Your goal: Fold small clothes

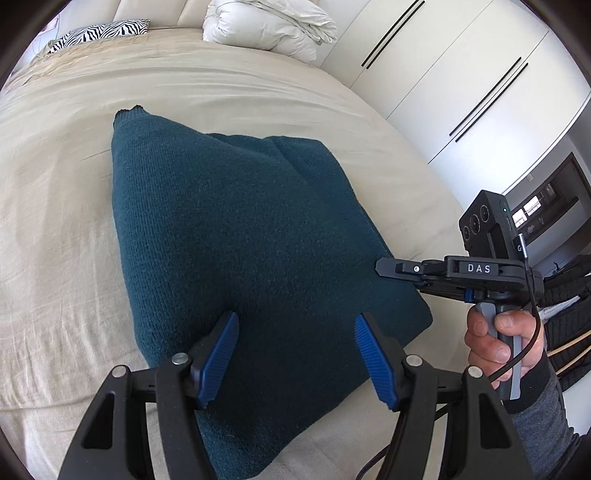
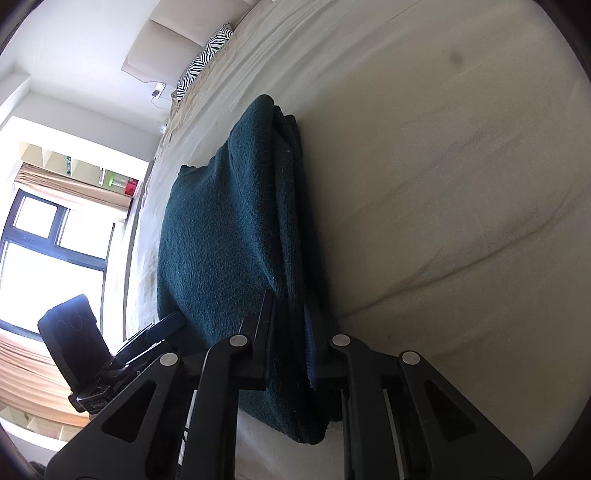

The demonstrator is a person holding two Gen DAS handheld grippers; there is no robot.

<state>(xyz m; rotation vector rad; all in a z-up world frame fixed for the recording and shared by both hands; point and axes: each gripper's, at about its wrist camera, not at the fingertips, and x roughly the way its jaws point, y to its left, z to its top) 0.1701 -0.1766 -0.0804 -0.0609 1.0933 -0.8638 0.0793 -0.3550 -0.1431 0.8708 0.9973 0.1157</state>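
Folded teal sweater [image 1: 240, 229] on a beige bed [image 1: 55, 221], left gripper [image 1: 297, 325] jaws spread above it, right gripper [image 2: 290, 332] — lettered "DAS" — pinching its edge.

bed [image 1: 74, 258]: beige sheet | wardrobe [image 1: 443, 85]: white doors | window [image 2: 33, 258]: bright daylight

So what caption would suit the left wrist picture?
Open left gripper above a folded teal sweater on a bed.

My bedroom at home: a wide bed [image 1: 92, 229] in beige sheets, a zebra-print pillow [image 1: 99, 33] and white duvet [image 1: 266, 26] at its head edge, white wardrobes [image 1: 461, 85] alongside.
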